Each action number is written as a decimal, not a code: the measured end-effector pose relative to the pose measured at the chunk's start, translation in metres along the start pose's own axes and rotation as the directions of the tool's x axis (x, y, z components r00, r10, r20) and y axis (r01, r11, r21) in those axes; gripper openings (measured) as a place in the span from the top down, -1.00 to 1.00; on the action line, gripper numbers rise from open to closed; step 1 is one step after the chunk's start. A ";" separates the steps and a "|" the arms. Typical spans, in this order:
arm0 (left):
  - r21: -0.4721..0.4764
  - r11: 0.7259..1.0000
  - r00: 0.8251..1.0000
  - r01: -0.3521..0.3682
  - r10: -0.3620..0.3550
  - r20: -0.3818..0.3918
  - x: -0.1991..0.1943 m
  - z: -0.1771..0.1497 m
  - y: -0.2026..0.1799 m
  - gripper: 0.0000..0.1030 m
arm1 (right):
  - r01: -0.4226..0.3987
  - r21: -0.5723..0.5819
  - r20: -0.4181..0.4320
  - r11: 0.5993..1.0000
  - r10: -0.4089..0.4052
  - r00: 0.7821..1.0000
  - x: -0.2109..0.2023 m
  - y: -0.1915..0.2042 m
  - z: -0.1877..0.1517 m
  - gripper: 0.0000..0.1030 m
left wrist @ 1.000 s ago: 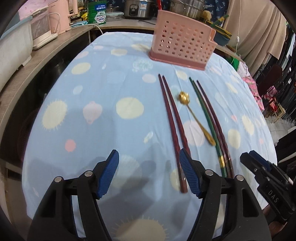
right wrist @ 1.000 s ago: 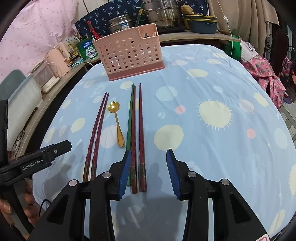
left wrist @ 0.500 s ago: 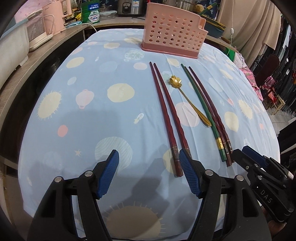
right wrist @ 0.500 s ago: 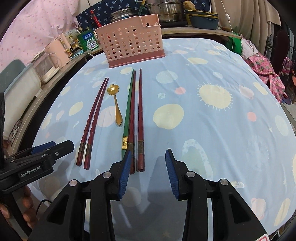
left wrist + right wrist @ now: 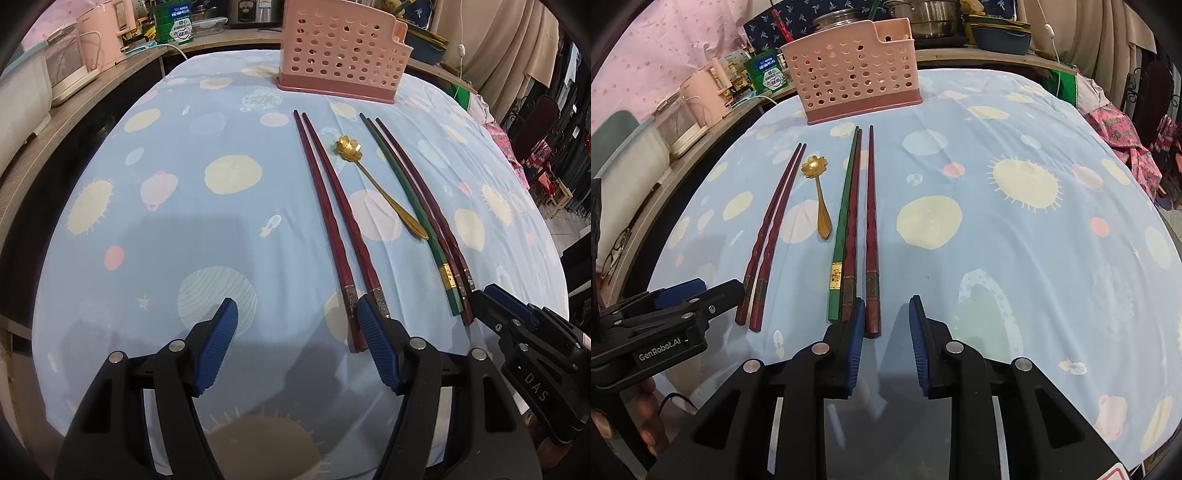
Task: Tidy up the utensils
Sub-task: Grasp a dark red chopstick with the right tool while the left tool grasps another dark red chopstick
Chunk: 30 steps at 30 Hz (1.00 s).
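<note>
Since the earlier frames, both grippers are being seen drawn back toward the near ends of the utensils, and the right gripper's jaws have just been closing, with only the butt of one chopstick between them. At the far left, the left gripper (image 5: 297, 328) is being held spread wide over the blue patterned tablecloth (image 5: 192, 236), nothing being pinched; its right pad is lying just beside the near ends of the red chopstick pair (image 5: 334, 210). Next to that pair, the gold flower-bowled spoon (image 5: 373, 181) is resting flat, apart from the chopsticks on either side. Further right, the green chopstick (image 5: 842, 225) is lying touching a dark red chopstick (image 5: 852, 218), with another dark red chopstick (image 5: 871, 221) just beside them. The right gripper (image 5: 886, 321) is being held narrowed but not pressed together, its left pad overlapping the near ends of this group, and whether any is being touched cannot be told. At the far edge, the pink perforated basket (image 5: 849, 74) is standing upright, well apart from both grippers.
</note>
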<state>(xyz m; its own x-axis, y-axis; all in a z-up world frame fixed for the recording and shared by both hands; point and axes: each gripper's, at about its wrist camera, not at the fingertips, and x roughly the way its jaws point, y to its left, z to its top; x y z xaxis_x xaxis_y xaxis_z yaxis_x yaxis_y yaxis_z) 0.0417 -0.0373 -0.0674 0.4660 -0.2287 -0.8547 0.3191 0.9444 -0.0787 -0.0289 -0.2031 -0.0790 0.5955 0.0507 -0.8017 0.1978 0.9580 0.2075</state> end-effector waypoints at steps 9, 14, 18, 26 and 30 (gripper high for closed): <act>0.029 0.999 1.000 -0.021 0.020 0.003 0.005 0.001 -0.005 -0.24 | 0.015 -0.022 0.003 1.000 -0.015 1.000 0.003 0.003 0.001 0.55; 0.047 0.998 0.999 -0.039 0.038 0.014 0.007 0.002 -0.008 -0.24 | 0.022 -0.036 0.011 0.999 -0.022 1.000 0.005 0.005 0.002 0.56; 0.054 0.997 0.999 -0.047 0.046 0.020 0.009 0.002 -0.009 -0.24 | 0.024 -0.042 0.015 0.999 -0.024 1.000 0.007 0.006 0.003 0.58; 0.077 0.995 0.998 -0.058 0.056 0.035 0.008 0.004 -0.013 0.24 | 0.044 -0.079 0.025 0.996 -0.042 0.999 0.009 0.012 0.004 0.71; 0.087 0.996 0.999 -0.036 0.033 0.031 0.006 0.004 -0.015 0.80 | 0.036 -0.084 0.023 0.996 -0.034 0.999 0.009 0.012 0.004 0.85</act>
<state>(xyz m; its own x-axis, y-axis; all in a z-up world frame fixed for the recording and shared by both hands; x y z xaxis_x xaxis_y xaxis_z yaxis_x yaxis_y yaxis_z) 0.0434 -0.0535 -0.0688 0.5016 -0.2041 -0.8407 0.3730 0.9278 -0.0027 -0.0177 -0.1918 -0.0813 0.6061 0.0118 -0.7953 0.1529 0.9795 0.1310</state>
